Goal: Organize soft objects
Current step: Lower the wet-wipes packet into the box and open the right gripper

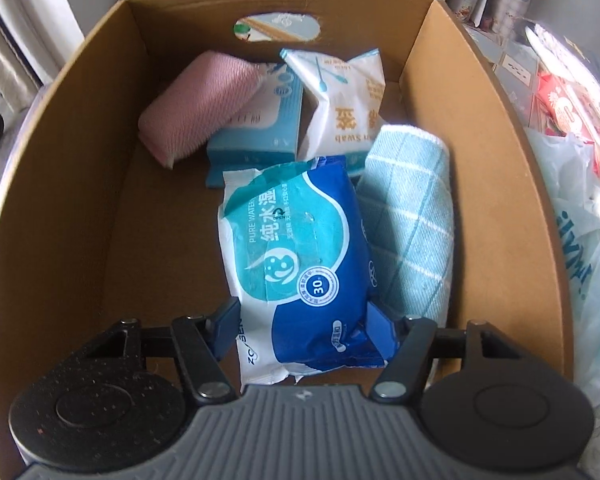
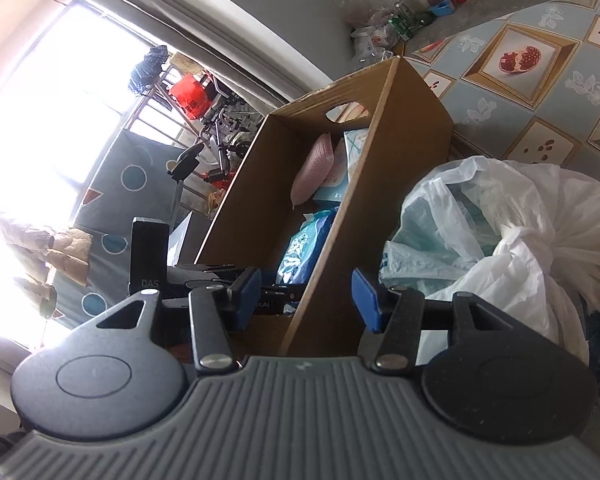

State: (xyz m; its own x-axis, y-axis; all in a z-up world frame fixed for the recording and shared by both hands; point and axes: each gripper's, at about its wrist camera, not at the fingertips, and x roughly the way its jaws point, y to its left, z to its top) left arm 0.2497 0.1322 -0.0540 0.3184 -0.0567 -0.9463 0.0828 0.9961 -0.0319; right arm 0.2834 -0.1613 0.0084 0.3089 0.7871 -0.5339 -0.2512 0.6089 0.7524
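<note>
In the left wrist view my left gripper [image 1: 302, 330] is inside a cardboard box [image 1: 80, 184], its blue pads closed on the near end of a blue and white wet-wipes pack [image 1: 296, 252]. Further in lie a rolled light-blue checked towel [image 1: 412, 220], a white cotton-swab bag [image 1: 340, 100], a blue tissue box [image 1: 260, 128] and a rolled pink towel [image 1: 196, 104]. My right gripper [image 2: 306, 296] is open and empty, held beside the box [image 2: 384, 184], straddling its near right wall. The wipes pack [image 2: 300, 252] and pink towel [image 2: 316, 168] show inside.
A knotted white plastic bag [image 2: 500, 240] lies right of the box on a patterned tablecloth [image 2: 540, 92]. Bottles and bags [image 2: 404, 20] stand at the far table edge. A window and clutter are to the left. Plastic bags [image 1: 572, 216] also sit right of the box.
</note>
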